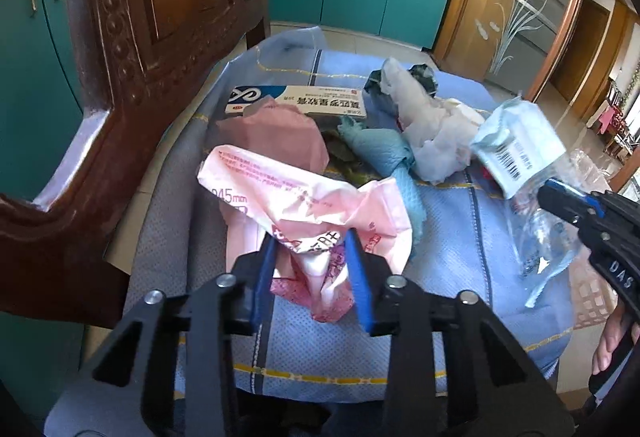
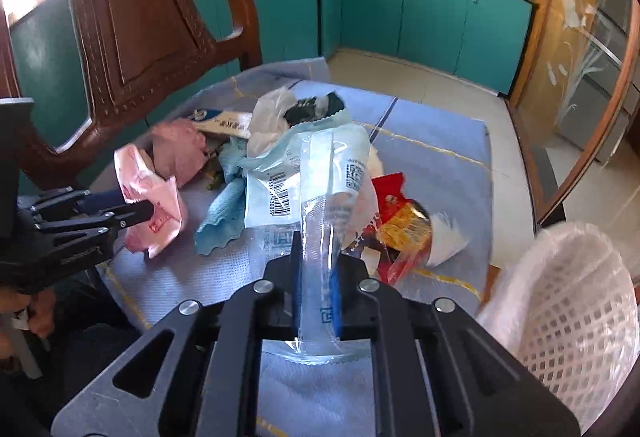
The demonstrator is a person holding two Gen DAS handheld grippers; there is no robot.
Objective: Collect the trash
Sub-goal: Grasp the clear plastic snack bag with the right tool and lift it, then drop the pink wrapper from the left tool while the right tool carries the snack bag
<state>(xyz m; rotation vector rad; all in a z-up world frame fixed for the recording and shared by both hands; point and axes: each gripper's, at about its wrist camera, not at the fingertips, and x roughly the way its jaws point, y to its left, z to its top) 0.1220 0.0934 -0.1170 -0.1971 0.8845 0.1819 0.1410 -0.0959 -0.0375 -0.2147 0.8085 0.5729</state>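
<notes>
The right gripper [image 2: 316, 277] is pinching the clear wrapper [image 2: 308, 177], lifting toward the right-hand basket [image 2: 568, 297]; the left gripper [image 1: 314, 261] is pinching the pink wrapper [image 1: 304, 205].

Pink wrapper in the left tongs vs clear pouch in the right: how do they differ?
The pink wrapper is opaque and crumpled; the clear pouch is see-through, flatter and longer. The wrapper carries red print, the pouch a black barcode. The left tongs and right tongs each grip one above the blue cloth.

- Your left gripper [image 1: 312, 249] pinches the crumpled pink wrapper [image 1: 304, 205].
- Your right gripper [image 2: 318, 277] clamps the clear barcoded packet [image 2: 308, 177], lifted above the cushion.
</notes>
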